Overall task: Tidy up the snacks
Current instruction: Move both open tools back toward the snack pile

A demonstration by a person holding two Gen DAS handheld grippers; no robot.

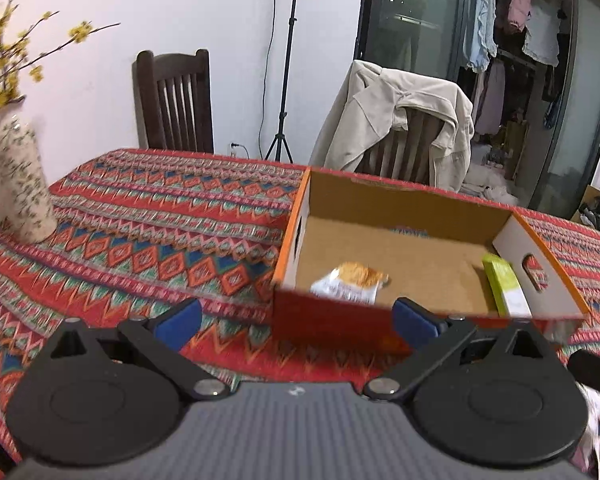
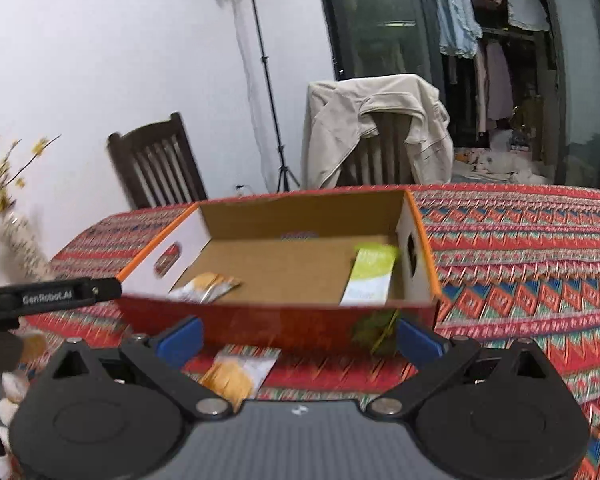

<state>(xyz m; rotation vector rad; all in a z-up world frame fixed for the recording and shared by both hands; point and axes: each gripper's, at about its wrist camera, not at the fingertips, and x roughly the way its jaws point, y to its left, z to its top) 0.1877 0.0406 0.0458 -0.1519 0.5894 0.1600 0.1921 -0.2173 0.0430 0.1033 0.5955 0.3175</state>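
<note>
A red cloth with orange, teal and blue zigzag and diamond bands covers the surface (image 1: 148, 224). The cardboard box (image 2: 284, 320) is red outside, brown within, with orange rims and white end walls. Inside lie a white-and-orange packet (image 1: 350, 282) and a lime-green-and-white packet (image 2: 370, 276). The fingers (image 2: 418, 342) are blue-tipped on black arms.
</note>
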